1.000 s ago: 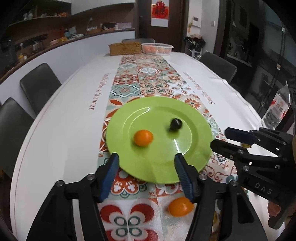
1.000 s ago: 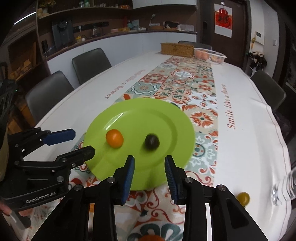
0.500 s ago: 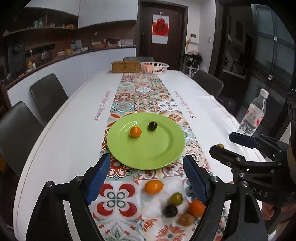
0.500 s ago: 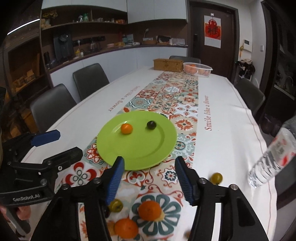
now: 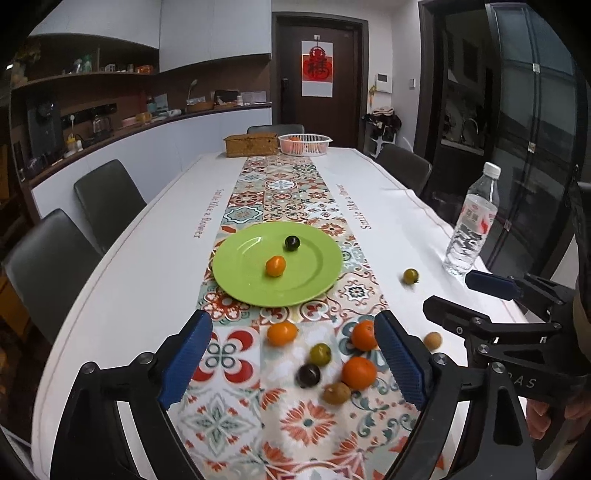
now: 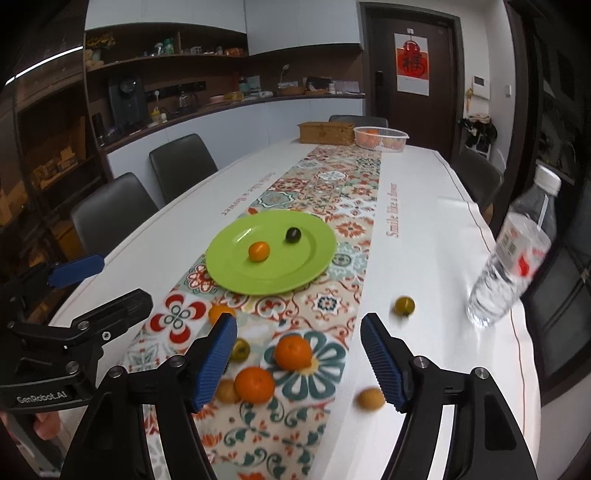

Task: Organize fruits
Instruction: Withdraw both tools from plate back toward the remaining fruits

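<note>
A long white table (image 5: 140,266) with a patterned tile runner (image 5: 291,184) is flanked by dark padded chairs (image 5: 107,199). A white counter (image 6: 221,122) is set beneath dark wooden shelves (image 6: 155,59) and white cabinets (image 5: 214,33) along the left wall. A dark door (image 5: 317,77) bearing a red paper hanging (image 5: 317,68) is seen at the far end, with dark glass panels (image 5: 532,110) on the right.

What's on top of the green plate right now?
Two small fruits sit on the green plate: an orange one nearer its middle and a dark, almost black one behind it. The tablecloth under the plate is hidden.
</note>
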A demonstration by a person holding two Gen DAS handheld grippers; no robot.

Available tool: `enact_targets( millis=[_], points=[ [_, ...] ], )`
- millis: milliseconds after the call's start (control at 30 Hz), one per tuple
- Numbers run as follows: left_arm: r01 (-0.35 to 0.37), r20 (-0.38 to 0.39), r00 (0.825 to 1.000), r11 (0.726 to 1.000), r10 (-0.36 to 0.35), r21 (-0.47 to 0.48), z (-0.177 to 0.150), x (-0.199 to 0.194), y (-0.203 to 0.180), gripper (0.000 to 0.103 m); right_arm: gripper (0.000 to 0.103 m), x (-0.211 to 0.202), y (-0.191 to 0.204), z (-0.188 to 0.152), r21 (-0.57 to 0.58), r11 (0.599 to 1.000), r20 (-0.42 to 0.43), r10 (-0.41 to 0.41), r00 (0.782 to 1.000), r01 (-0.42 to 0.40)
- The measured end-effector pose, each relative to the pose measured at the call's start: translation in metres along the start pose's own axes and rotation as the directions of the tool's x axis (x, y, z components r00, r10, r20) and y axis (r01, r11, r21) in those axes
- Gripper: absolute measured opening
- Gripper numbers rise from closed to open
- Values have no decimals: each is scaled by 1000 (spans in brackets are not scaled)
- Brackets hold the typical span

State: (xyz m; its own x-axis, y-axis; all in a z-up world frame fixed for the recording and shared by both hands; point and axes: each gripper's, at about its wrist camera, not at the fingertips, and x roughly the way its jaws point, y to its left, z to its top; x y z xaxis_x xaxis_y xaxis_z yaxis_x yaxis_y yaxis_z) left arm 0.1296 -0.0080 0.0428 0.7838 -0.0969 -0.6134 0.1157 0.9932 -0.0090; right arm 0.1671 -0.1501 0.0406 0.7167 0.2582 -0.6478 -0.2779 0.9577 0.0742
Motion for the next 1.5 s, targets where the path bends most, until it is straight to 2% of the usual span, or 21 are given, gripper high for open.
enact_targets(
  millis=[200, 367, 600, 1067, 1267, 1500],
  points=[
    [-20, 29, 999, 1000, 20, -17, -21, -13, -9, 90, 70, -19, -8, -18, 25, 999, 35, -49, 998, 48],
    [-16, 16, 1000, 998, 17, -57, -40, -11, -14, 90, 70, -30, -11, -34, 14, 995, 62, -100, 993, 99],
    [-42, 3, 999, 999, 42, 3, -61, 0, -25, 90, 70, -28, -15, -52, 7, 993, 61, -115, 991, 115],
    [-60, -46, 997, 995, 64, 86, -81, 31, -36, 89, 70, 10, -29, -78, 25, 993, -47, -118, 992, 119],
    [-48, -81, 995, 993, 57, 109, -85, 47, -40, 82, 70, 29, -37, -85, 56, 992, -95, -108, 990, 114],
    [-1, -136, 991, 993, 17, 116, -88, 66, -43, 68, 69, 44, -46, -84, 73, 990, -122, -107, 987, 117]
  ],
)
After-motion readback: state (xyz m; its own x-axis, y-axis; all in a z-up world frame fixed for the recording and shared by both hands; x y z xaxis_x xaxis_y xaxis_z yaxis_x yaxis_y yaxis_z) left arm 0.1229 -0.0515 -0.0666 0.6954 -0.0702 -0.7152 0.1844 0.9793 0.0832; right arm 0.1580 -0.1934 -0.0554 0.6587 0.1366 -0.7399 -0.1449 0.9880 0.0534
